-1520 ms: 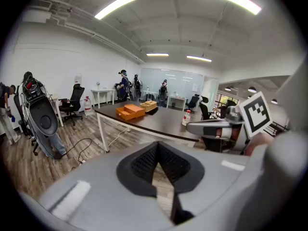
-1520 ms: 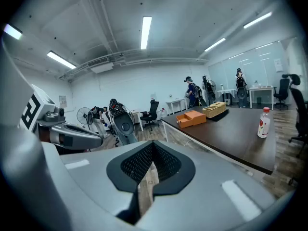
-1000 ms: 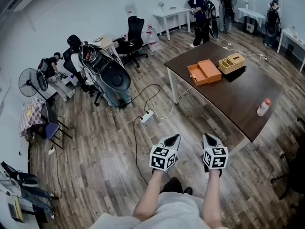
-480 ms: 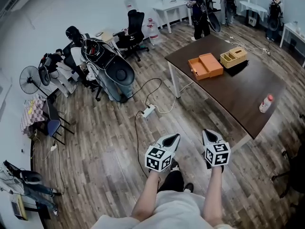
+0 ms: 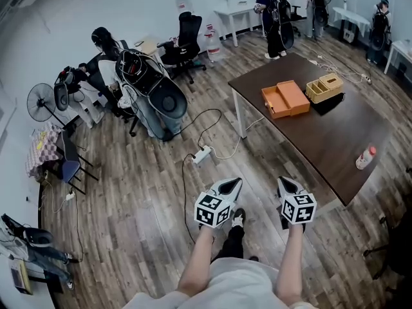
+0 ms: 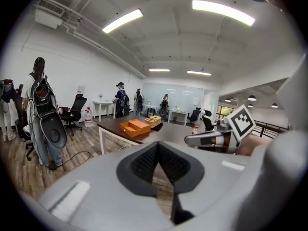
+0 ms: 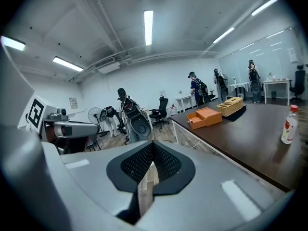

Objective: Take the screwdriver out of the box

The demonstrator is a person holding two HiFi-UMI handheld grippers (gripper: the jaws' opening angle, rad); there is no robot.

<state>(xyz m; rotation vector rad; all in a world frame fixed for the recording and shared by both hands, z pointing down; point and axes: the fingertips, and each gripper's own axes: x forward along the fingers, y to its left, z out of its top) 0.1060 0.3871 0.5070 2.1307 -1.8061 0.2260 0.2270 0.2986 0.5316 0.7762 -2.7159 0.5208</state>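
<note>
orange box (image 5: 293, 95): contents too small | basket (image 5: 324, 87): contents unclear

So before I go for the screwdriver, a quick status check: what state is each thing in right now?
orange box: open, lid folded flat, on the table
plastic bottle: upright, capped
wicker basket: upright, near the box
left gripper: shut, empty
right gripper: shut, empty

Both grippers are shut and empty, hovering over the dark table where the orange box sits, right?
Not over the table. The head view shows the left gripper and right gripper over the wooden floor, short of the dark table. The rest holds.
</note>
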